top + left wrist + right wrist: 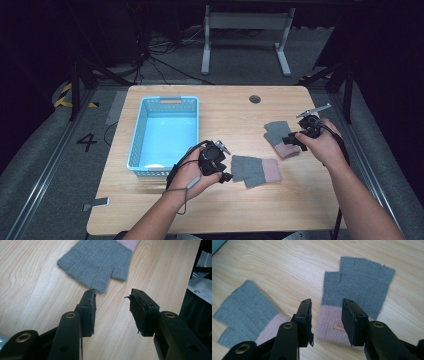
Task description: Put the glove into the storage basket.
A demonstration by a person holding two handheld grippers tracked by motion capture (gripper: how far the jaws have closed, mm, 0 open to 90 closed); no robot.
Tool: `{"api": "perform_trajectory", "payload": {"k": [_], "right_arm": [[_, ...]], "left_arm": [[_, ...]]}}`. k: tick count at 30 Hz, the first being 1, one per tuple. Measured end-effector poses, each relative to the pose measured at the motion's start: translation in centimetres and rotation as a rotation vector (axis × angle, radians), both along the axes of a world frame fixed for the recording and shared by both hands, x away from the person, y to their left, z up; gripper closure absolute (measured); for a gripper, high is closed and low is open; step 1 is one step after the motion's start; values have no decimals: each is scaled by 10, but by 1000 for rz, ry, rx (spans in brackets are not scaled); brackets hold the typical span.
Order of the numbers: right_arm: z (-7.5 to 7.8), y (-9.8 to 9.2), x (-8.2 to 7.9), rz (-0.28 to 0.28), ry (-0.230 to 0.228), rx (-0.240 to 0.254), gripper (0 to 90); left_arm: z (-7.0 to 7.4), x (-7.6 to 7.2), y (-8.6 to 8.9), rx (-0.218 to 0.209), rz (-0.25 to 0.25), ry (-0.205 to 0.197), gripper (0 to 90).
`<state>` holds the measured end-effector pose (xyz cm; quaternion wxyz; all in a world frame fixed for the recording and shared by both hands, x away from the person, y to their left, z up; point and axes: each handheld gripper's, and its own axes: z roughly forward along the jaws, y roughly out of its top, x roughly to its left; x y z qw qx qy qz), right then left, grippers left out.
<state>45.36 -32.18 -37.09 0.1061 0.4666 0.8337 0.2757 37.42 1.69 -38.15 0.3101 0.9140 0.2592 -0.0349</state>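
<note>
— Start at the left gripper [112,298]. How do its jaws stand?

— Apart, with bare table [35,290] between the pads and nothing held. The left glove [97,261] lies flat just past the tips: its grey finger end points back at the jaws, and the nearest finger stub comes close to the tip of the jaw on the left of the left gripper view. I cannot tell whether it touches. The pink cuff is at the far end, cut off by the top edge.

— And the right gripper [325,306]?

— Also parted and gripping nothing. The right glove [359,287] lies flat under and beyond the tips. Its pink cuff with a small label [339,326] sits in the gap between the jaws, and the grey fingers point away from them. The pads do not press on it.

— What lies further out?

— In the right gripper view the left glove [244,312] shows off to the side, cuff toward the camera. From the high view, the left gripper [226,176] is just beside its glove [256,171] near the front middle of the table, and the right gripper [294,141] is at the cuff of its glove [279,136] toward the right side. The two gloves lie apart. A blue basket [145,112] stands on the left part of the table, near the left hand [192,172].
</note>
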Motion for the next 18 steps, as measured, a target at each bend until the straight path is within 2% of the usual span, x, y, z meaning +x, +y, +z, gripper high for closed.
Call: {"api": "perform_trajectory", "payload": {"k": [7,11,18], "right_arm": [[-7,7,17,-29,35,-35,560],[-17,10,32,-66,63,-87,520],[-32,10,52,-124,103,-119,505]], "left_arm": [[-1,-3,7,15,15,1,552],[-1,-6,11,17,31,5,551],[-2,-7,16,24,40,4,550]]}}
